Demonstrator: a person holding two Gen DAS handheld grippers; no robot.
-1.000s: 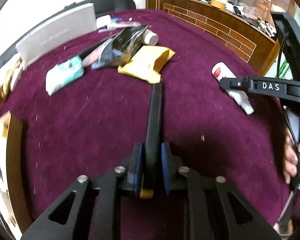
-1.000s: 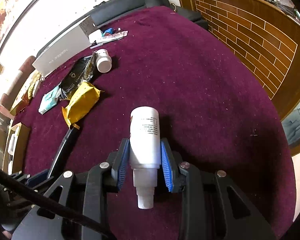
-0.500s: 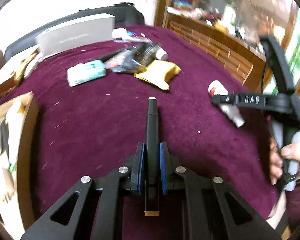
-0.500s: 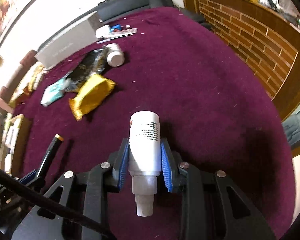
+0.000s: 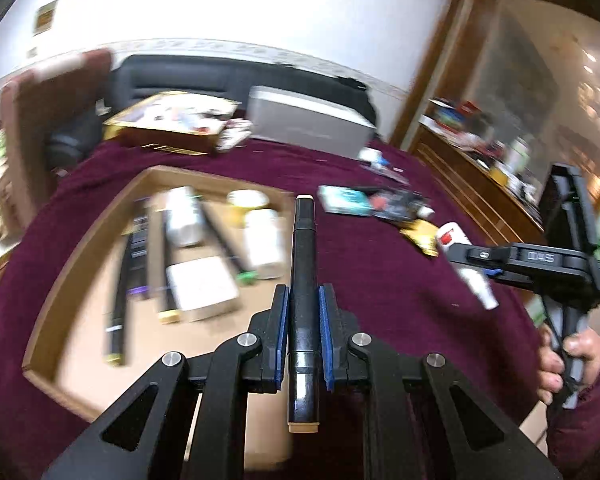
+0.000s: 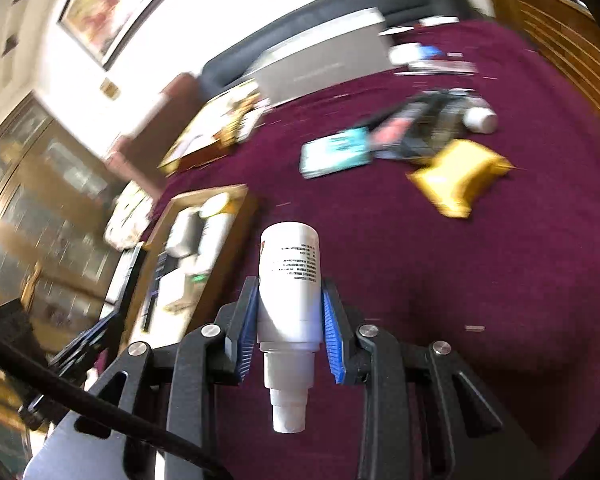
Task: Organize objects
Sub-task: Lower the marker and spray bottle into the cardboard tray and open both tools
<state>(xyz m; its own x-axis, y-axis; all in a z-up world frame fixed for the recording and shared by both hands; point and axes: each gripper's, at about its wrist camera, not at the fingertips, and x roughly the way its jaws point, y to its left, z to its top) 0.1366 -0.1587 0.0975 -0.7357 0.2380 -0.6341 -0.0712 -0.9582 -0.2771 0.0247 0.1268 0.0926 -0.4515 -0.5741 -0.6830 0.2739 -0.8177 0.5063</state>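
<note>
One black cylindrical marker with tan end caps is clamped between the blue-padded jaws of the left gripper, closed firmly on its barrel; the marker is held above the right edge of one shallow brown cardboard tray. The tray is set at the left edge of the counter covered in maroon cloth. Several blurred items are contained in the tray; an exact count cannot be made. One white plastic spray bottle with black print is gripped by the jaws of the right gripper, closed on its body, nozzle toward the camera, above the middle of the counter. Toward the far edge, one yellow foil pouch, one teal packet and one white-capped bottle are seen lying near one another.
</note>
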